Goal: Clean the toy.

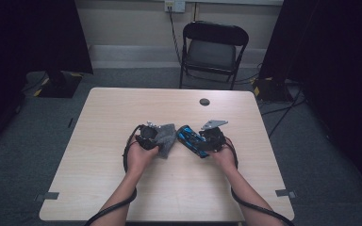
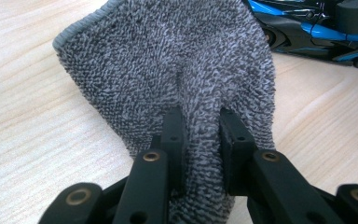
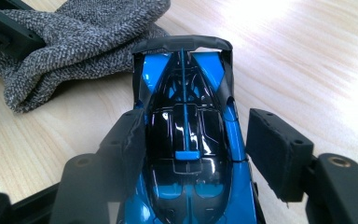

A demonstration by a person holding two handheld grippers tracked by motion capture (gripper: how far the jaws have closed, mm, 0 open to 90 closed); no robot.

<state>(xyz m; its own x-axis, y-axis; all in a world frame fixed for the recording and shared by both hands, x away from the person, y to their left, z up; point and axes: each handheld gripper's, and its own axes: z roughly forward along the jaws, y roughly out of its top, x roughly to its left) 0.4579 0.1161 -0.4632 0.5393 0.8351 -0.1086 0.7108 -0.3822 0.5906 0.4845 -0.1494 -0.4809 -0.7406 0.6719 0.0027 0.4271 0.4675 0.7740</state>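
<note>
left gripper (image 2: 199, 135) has its black jaws pinched tight on a grey terry cloth (image 2: 177, 60) filling the middle of the frame. blue and black toy car (image 2: 307, 28) sits upper right on the light wood table (image 2: 23, 140).

A grey cloth (image 1: 166, 137) of looped, speckled terry with a stitched hem lies bunched just left of the table's middle. It is pinched into a fold near one end, and the rest fans out and hangs slack toward 12 o'clock in the left gripper view (image 2: 177, 70).

At 3 o'clock from the cloth, close beside it, is a toy car (image 1: 192, 140). It is a low, glossy racing model in bright blue and black, with a dark wing across its tail and a thin blue spine along its roof (image 3: 186, 140). In the high view its length runs from 10 o'clock to 4 o'clock.
</note>
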